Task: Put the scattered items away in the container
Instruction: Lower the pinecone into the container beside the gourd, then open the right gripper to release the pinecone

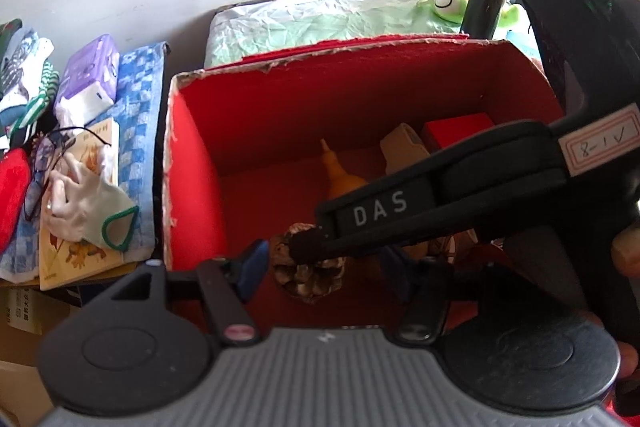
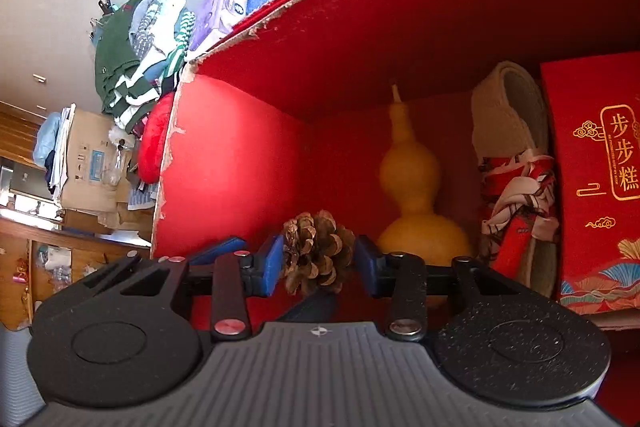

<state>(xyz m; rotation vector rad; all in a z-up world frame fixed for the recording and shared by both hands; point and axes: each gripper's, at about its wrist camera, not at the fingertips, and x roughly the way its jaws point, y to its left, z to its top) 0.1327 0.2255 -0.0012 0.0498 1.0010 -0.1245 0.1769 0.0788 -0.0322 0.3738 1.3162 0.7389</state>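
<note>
While the left wrist view looks down into the red box (image 1: 280,115), the left gripper (image 1: 320,267) hangs half open with nothing in it. The right gripper (image 1: 308,247) reaches across with its tip at the pine cone (image 1: 308,275).

From the right wrist view, the right gripper (image 2: 318,263) hugs the pine cone (image 2: 318,253) low in the box, beside the yellow gourd (image 2: 412,187). I think dropping it comes next, so the fingers (image 2: 270,265) need to open.

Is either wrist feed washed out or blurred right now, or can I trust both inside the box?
Left wrist view: window glare whitens the top right corner, and the right gripper hides the pine cone. Right wrist view: top left is overexposed, but the red box interior and pine cone are sharp.
</note>
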